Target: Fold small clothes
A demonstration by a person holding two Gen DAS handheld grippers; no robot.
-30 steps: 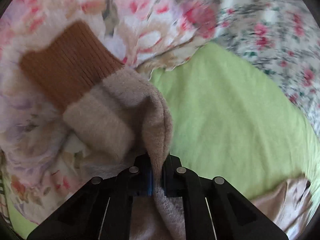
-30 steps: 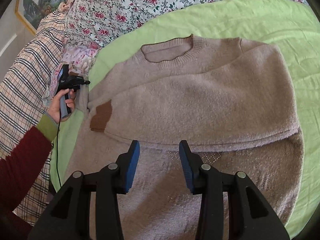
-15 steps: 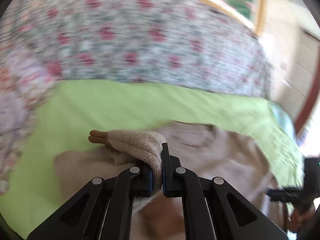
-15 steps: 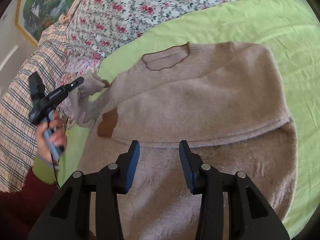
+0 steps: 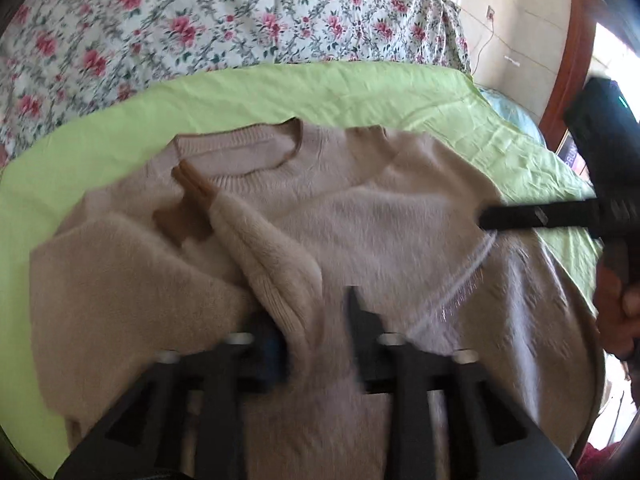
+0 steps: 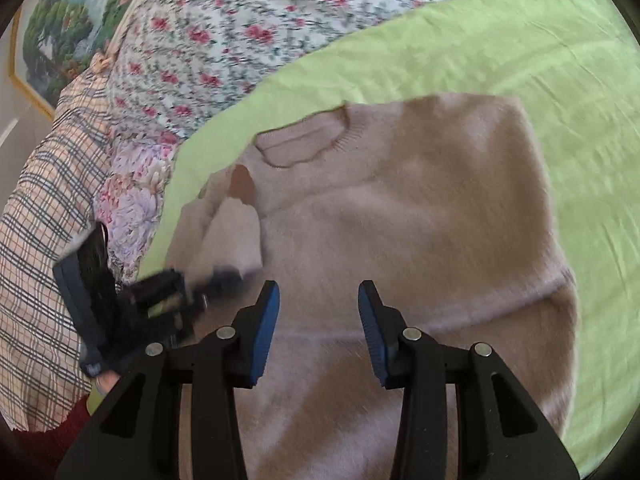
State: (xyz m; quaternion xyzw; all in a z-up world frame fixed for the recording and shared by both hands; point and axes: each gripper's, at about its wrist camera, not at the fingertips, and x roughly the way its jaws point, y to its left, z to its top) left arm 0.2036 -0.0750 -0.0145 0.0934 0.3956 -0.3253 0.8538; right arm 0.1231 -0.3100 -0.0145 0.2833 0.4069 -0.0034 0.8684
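A beige fuzzy sweater (image 5: 360, 216) lies on a green sheet (image 5: 320, 92), with both sleeves folded across its chest. One sleeve (image 5: 264, 248) with a brown cuff (image 5: 192, 184) runs from my left gripper (image 5: 316, 320) up toward the neckline (image 5: 240, 152). The left jaws stand apart, blurred, with the sleeve lying between them. In the right wrist view the sweater (image 6: 400, 216) lies under my right gripper (image 6: 318, 312), which is open and empty above the lower body. The left gripper (image 6: 224, 276) shows there at the left, over the folded sleeve (image 6: 236, 232).
A floral quilt (image 5: 200, 20) lies behind the green sheet (image 6: 520, 52). A checked blanket (image 6: 36, 220) and a flowered pillow (image 6: 128, 200) lie at the left. A framed landscape picture (image 6: 60, 28) hangs at the back left. The right gripper (image 5: 540, 216) shows in the left view.
My left gripper carried the sleeve from the left side over the sweater's chest and laid it there, then its jaws opened. The right gripper stayed open above the sweater.
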